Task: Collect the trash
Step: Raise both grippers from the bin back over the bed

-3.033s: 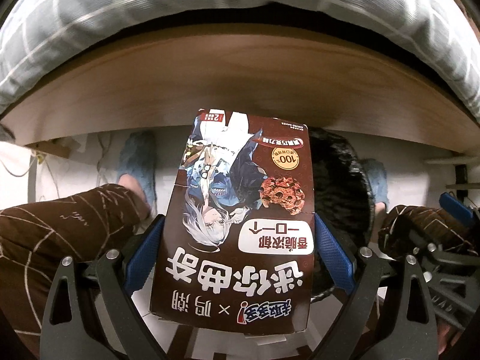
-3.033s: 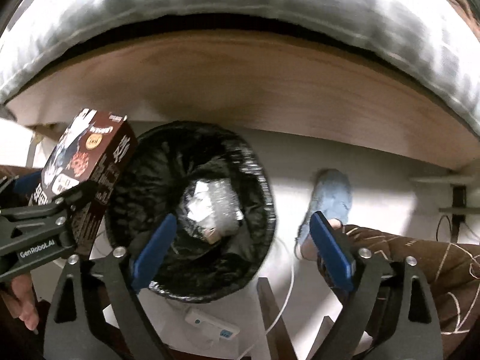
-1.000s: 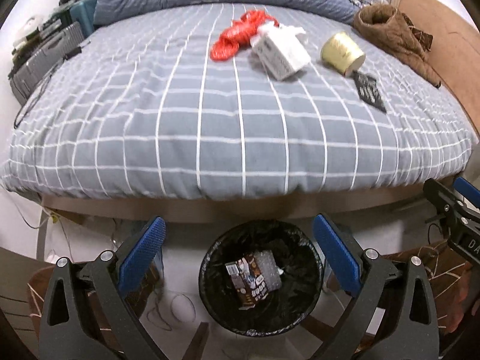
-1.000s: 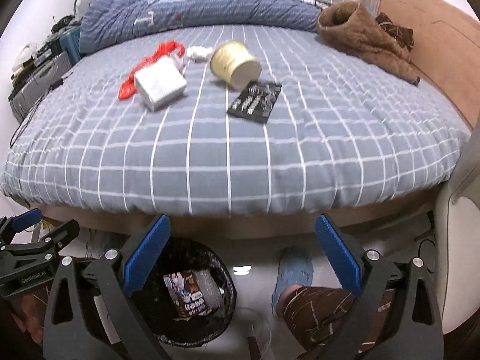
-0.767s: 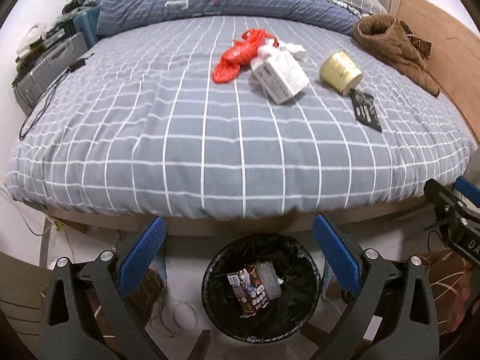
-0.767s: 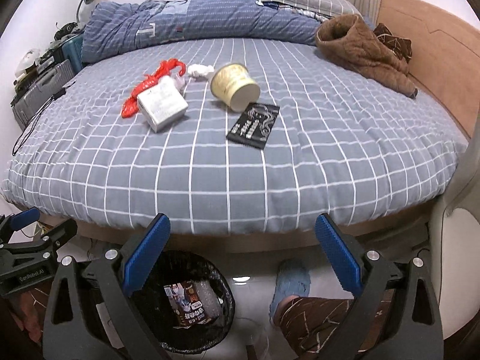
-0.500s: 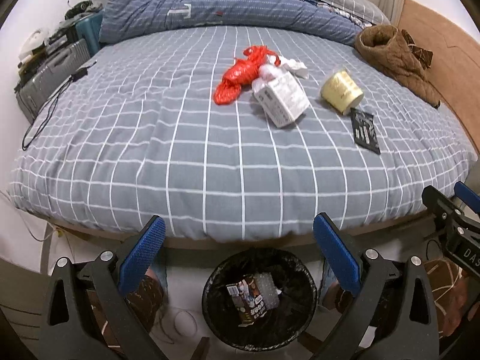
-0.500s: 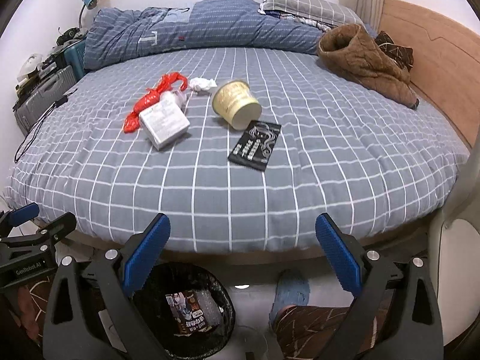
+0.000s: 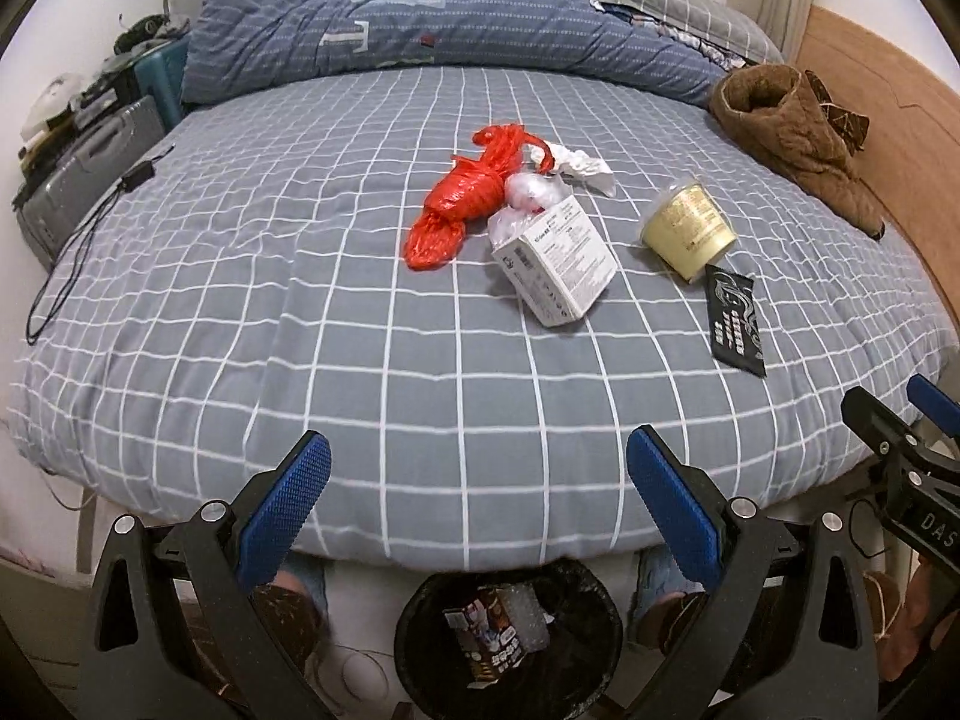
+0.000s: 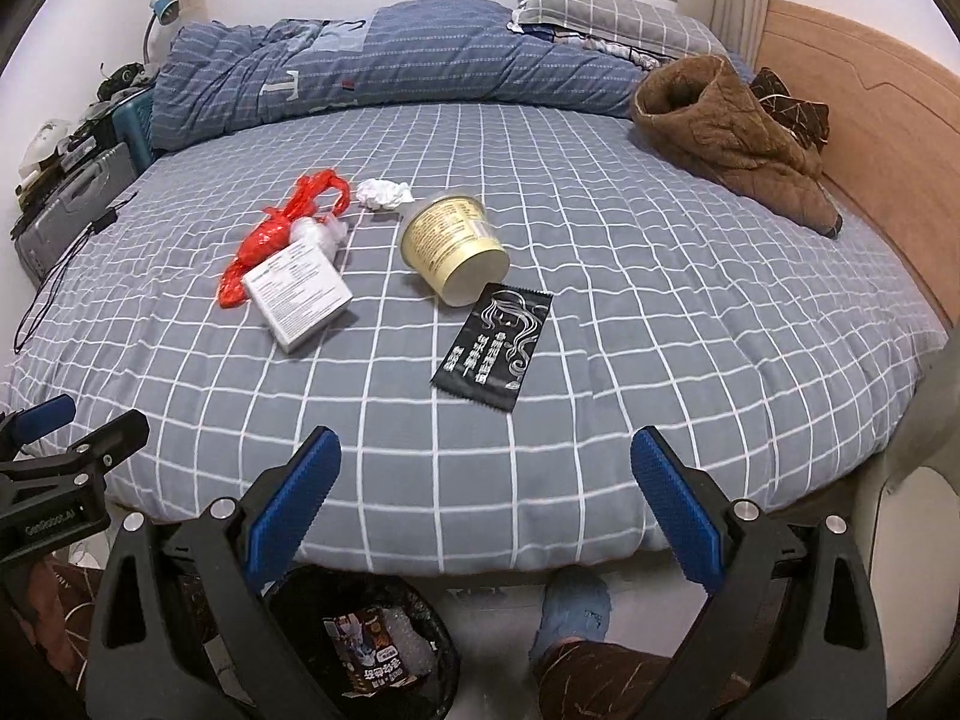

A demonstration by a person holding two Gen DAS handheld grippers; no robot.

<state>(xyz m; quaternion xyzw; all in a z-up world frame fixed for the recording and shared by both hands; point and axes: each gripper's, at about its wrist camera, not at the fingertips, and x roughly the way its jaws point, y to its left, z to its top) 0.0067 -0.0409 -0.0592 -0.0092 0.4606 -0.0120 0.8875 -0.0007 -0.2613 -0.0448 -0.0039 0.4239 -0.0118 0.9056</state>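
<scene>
Trash lies ahead of both pairs of jaws on the bed (image 9: 420, 372): a red bag (image 9: 468, 195), white box (image 9: 555, 261), yellow cup (image 10: 453, 249), black packet (image 10: 492, 345) and crumpled tissue (image 10: 384, 192). A brown carton (image 9: 489, 639) sits in the bin (image 9: 510, 696) below the left gripper (image 9: 477, 516). Next comes another pickup, probably a reach forward and down. Left and right gripper (image 10: 486, 507) hover level at the bed's edge, jaws spread wide, empty.
</scene>
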